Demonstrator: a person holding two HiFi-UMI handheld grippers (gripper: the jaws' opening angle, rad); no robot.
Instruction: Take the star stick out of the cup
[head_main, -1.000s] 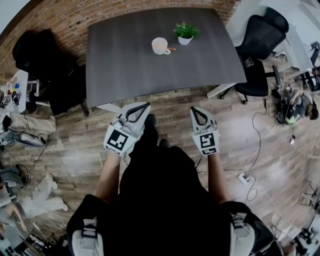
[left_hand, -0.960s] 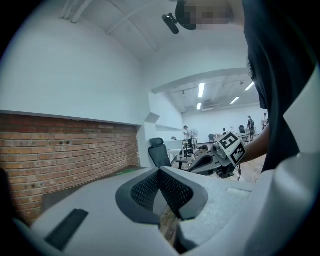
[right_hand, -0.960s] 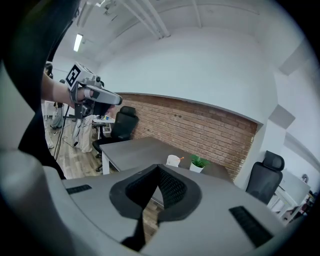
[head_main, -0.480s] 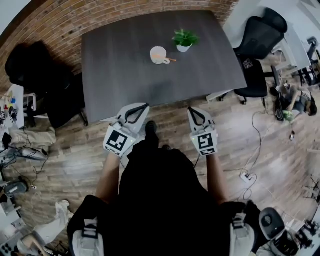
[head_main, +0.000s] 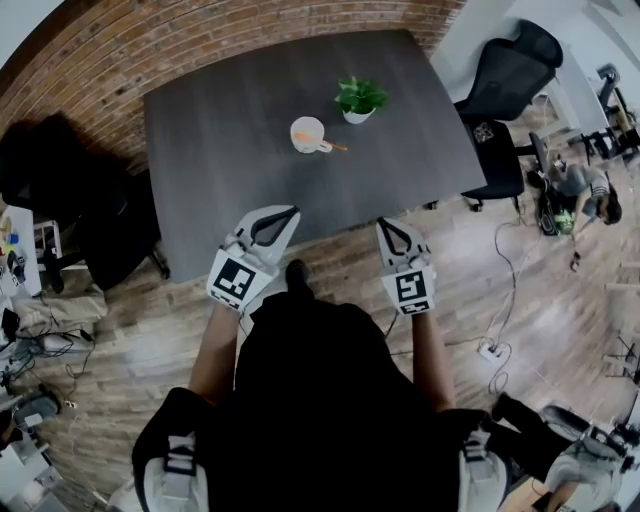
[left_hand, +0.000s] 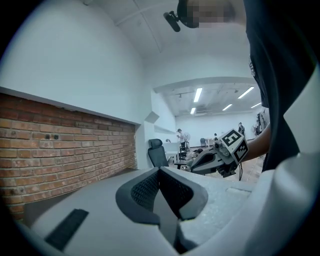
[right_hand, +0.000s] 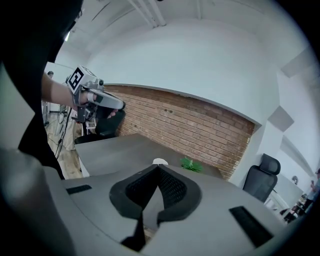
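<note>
A white cup (head_main: 308, 135) stands on the dark grey table (head_main: 230, 150), toward its far side. An orange stick (head_main: 337, 147) pokes out of the cup to the right; its star end is too small to make out. My left gripper (head_main: 289, 211) is shut and empty at the table's near edge. My right gripper (head_main: 381, 224) is also shut and empty, just short of that edge. Both are well short of the cup. In the right gripper view the cup's rim (right_hand: 160, 161) peeks over the closed jaws.
A small potted plant (head_main: 359, 98) stands just right of the cup, also seen as the plant (right_hand: 191, 164) in the right gripper view. A black office chair (head_main: 505, 95) sits at the table's right end. A brick wall (head_main: 120, 50) runs behind the table. Cables lie on the wooden floor (head_main: 520, 290).
The person has stepped toward the table. Both grippers, which were over the floor, now reach the table's near edge, and they stay shut.
</note>
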